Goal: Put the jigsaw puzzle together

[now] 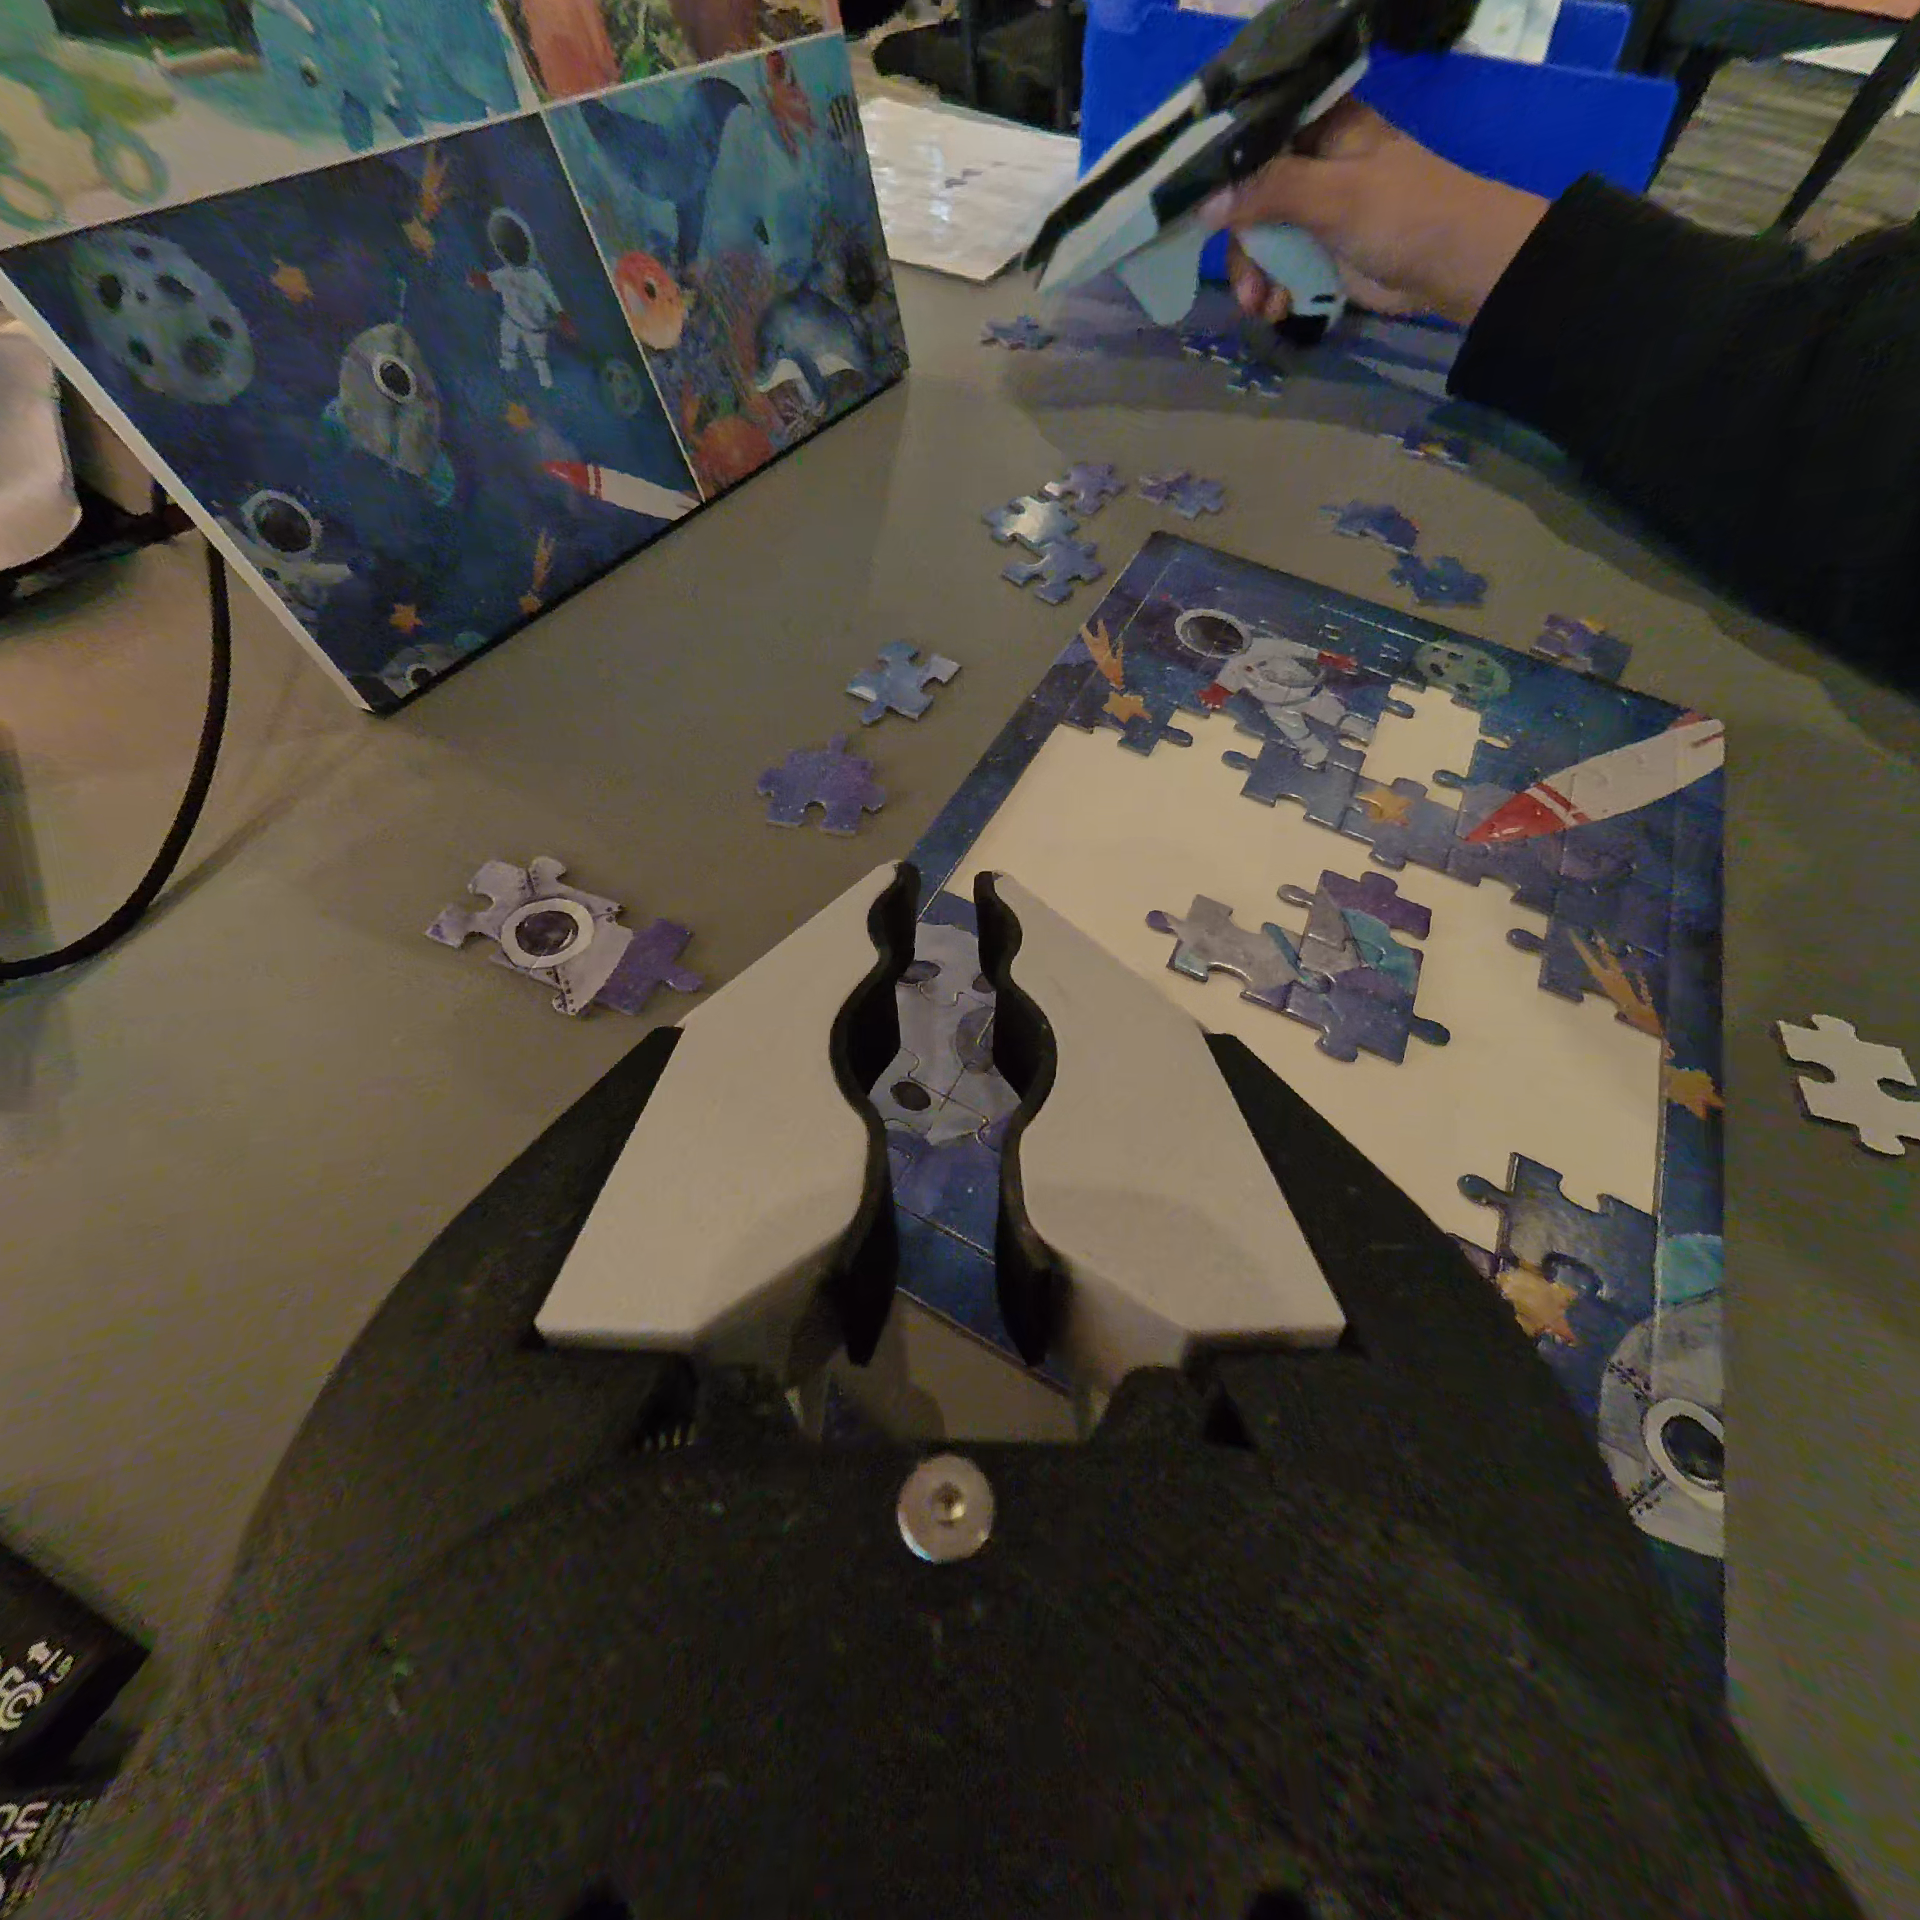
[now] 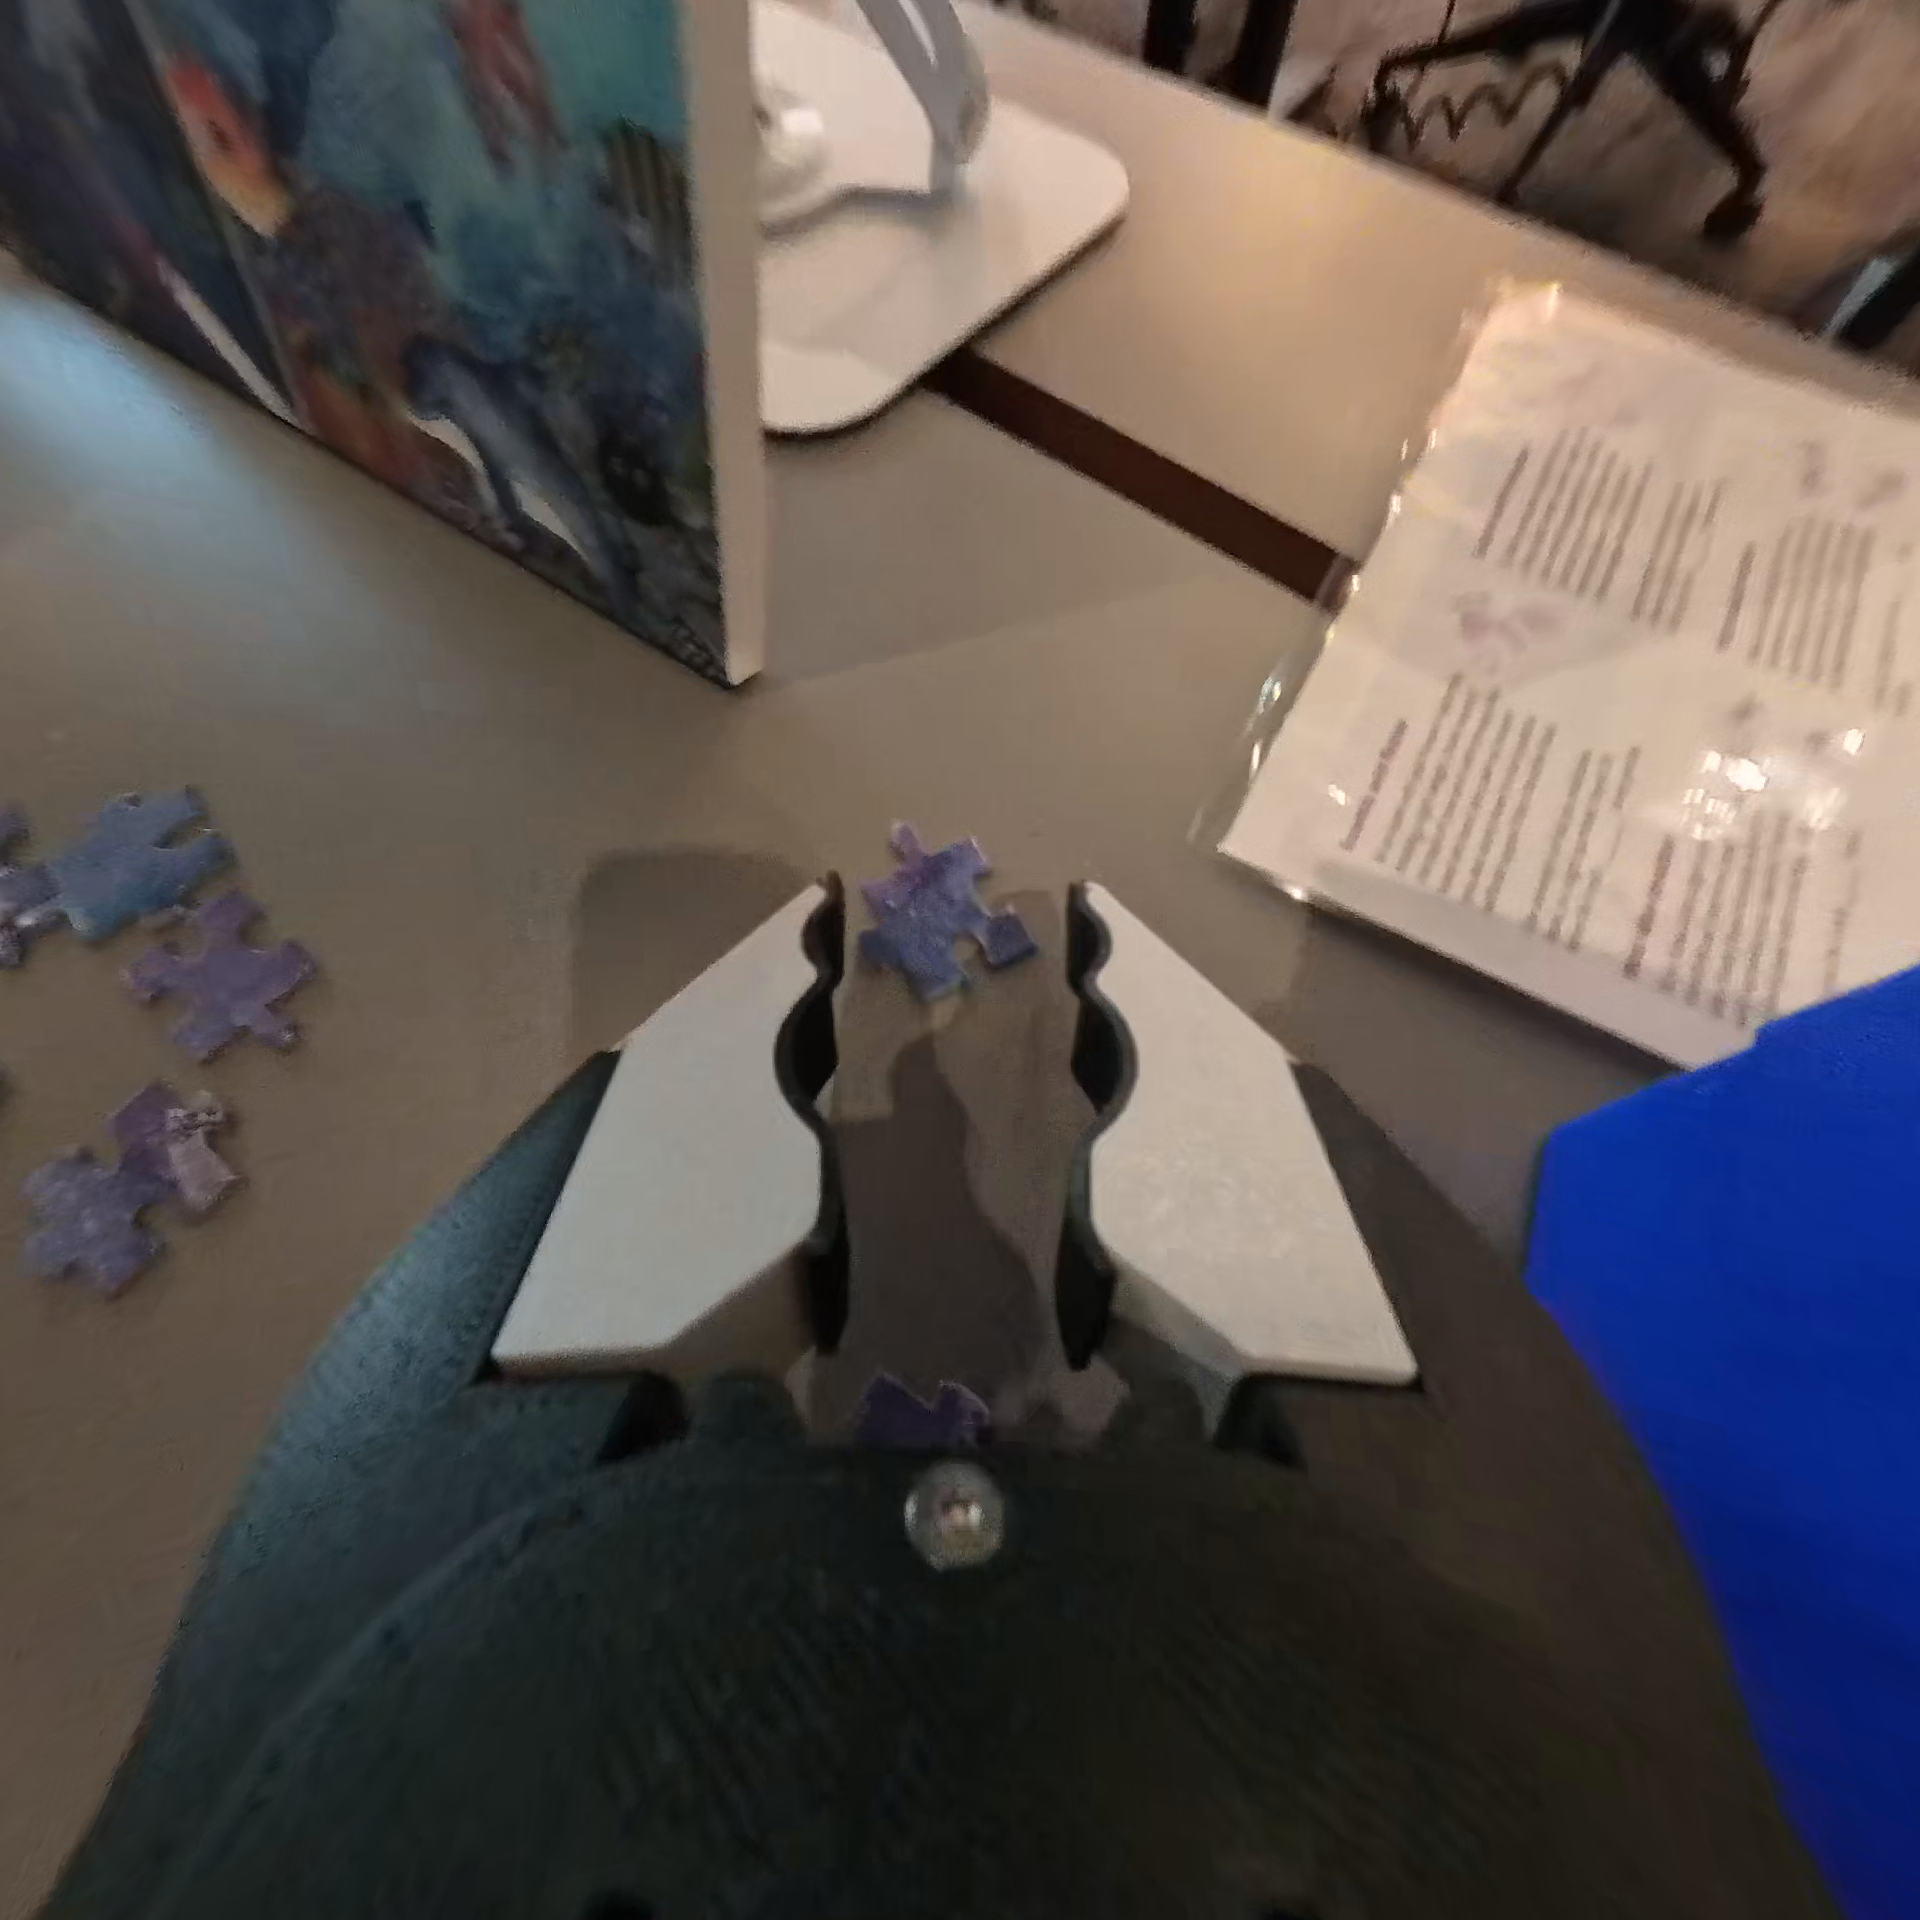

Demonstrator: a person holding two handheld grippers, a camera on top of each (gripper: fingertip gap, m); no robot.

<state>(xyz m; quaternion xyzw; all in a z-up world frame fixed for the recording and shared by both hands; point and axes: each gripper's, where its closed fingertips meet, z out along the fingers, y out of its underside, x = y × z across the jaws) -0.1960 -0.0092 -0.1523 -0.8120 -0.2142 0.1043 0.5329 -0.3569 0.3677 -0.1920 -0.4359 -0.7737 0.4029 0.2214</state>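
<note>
The jigsaw puzzle [image 1: 1351,904] lies flat on the grey bench [image 1: 520,1091], part-built; its blue border runs round a white backing, with an astronaut and a rocket pieced in along the 12 o'clock side, a small island of joined pieces [image 1: 1309,966] near the middle, and a moon section at the 9 o'clock corner; the centre is bare white. The left hand-held gripper [image 1: 948,883] hovers over that moon corner, its fingers a narrow slit apart and gripping nothing. Loose pieces [image 1: 1060,530] scatter across the bench from 10 o'clock round to 2 o'clock of the puzzle; a joined pair with a porthole [image 1: 566,945] sits at 9 o'clock, and one white, face-down piece [image 1: 1849,1096] at 3 o'clock. The right hand-held gripper [image 2: 951,888] is held low over the bench up at 1 o'clock, a person's hand [image 1: 1371,229] on its handle; its fingers stand moderately apart, with a single purple piece [image 2: 940,925] lying on the bench between the tips, and I cannot tell whether they touch it. The picture box [image 1: 416,353] stands propped at 10 o'clock; a sleeved printed sheet [image 2: 1621,686] lies beyond at 1 o'clock, beside a blue bin [image 1: 1382,94]; a black cable [image 1: 197,748] trails off at 9 o'clock.
</note>
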